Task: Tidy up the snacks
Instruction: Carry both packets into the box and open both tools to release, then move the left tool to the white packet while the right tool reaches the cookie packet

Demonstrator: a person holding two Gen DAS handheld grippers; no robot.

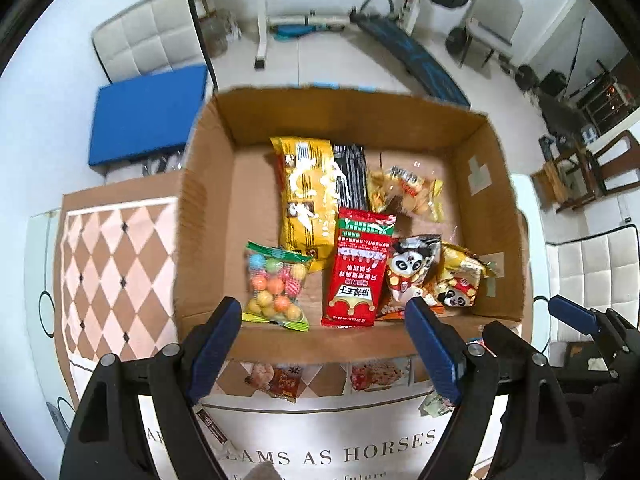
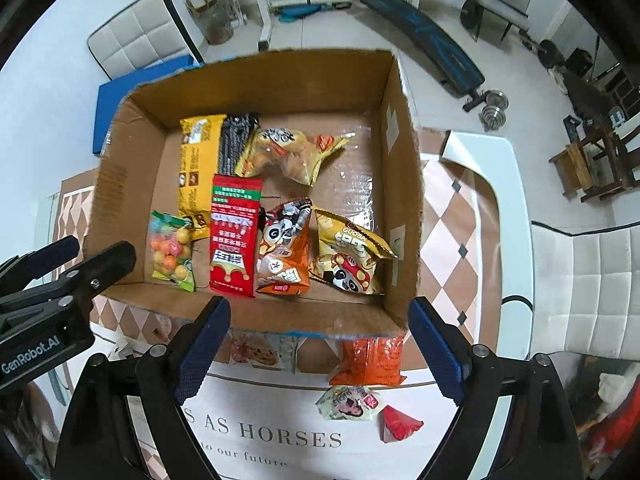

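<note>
An open cardboard box [image 1: 208,200] [image 2: 404,200] holds several snack packs: a candy-ball bag [image 1: 276,286] [image 2: 170,250], a red packet [image 1: 358,268] [image 2: 234,236], a long yellow pack [image 1: 306,196] [image 2: 196,160], panda packs [image 1: 414,268] [image 2: 284,248] and a yellow panda bag [image 2: 352,256]. My left gripper [image 1: 324,344] is open and empty above the box's near wall. My right gripper [image 2: 320,340] is open and empty over the same wall. On the table by the box lie an orange pack [image 2: 370,360], a small pale packet [image 2: 348,402] and a red packet [image 2: 398,424].
The table carries a diamond-pattern cloth [image 1: 116,264] with printed words [image 2: 272,436]. A small snack packet [image 1: 276,380] lies under the box's near edge. White chairs [image 2: 600,296], a blue mat [image 1: 148,116] and gym equipment [image 2: 428,36] stand around.
</note>
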